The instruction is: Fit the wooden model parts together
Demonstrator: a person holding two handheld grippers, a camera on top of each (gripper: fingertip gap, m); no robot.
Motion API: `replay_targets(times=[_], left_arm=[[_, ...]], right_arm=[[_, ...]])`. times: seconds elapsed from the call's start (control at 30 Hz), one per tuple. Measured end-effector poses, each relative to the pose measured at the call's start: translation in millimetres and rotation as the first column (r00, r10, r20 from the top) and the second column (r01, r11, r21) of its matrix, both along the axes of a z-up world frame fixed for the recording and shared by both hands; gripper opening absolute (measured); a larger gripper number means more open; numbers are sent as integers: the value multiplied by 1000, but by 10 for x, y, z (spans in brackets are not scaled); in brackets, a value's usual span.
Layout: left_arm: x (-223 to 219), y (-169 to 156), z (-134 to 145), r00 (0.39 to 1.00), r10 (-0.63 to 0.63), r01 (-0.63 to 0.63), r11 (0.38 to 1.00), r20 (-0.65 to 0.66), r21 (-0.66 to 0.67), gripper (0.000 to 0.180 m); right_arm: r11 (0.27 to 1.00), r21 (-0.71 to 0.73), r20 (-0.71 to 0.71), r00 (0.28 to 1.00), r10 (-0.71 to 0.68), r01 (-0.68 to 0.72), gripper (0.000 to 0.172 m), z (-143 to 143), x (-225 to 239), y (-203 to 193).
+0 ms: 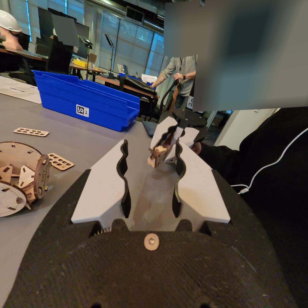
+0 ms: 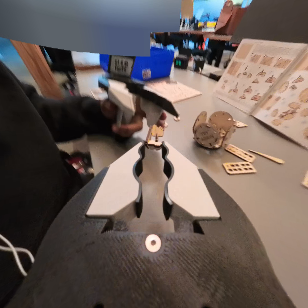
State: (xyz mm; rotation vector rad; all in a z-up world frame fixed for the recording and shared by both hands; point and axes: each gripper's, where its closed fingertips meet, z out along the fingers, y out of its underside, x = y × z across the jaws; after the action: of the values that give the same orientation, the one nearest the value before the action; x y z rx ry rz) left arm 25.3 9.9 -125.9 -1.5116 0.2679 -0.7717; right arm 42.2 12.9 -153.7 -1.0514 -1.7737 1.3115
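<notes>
Overhead, workshop windows; grey table (image 1: 83, 150); left fingers (image 1: 106, 175) wide, right fingers (image 2: 180, 166) gripping wooden piece (image 2: 154, 144).

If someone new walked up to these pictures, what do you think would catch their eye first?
Probably the small wooden piece pinched at the tips of the right gripper, held above the grey table. The left gripper faces it with its jaws wide apart and nothing between them. Next, the bright blue bin at the table's far edge, and the half-built round wooden model lying among flat slotted wooden plates.
</notes>
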Motion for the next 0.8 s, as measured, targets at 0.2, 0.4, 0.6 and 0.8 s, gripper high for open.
replay_targets(times=[0.2, 0.4, 0.6, 0.8], left_arm=[[27, 10, -61, 999, 8, -9, 1000, -46, -14, 39], [90, -11, -97, 998, -61, 62, 995, 15, -73, 36], [154, 8, -183, 994, -101, 107, 982, 45, -158, 30], [288, -34, -277, 990, -142, 139, 966, 3, -219, 30]], right_arm=[[858, 513, 154, 986, -65, -23, 18, -509, 183, 71], [654, 754, 155, 984, -88, -60, 19, -735, 208, 139], [674, 738, 174, 975, -139, -36, 34, -737, 224, 203], [832, 535, 92, 969, -229, 146, 56, -456, 265, 255]])
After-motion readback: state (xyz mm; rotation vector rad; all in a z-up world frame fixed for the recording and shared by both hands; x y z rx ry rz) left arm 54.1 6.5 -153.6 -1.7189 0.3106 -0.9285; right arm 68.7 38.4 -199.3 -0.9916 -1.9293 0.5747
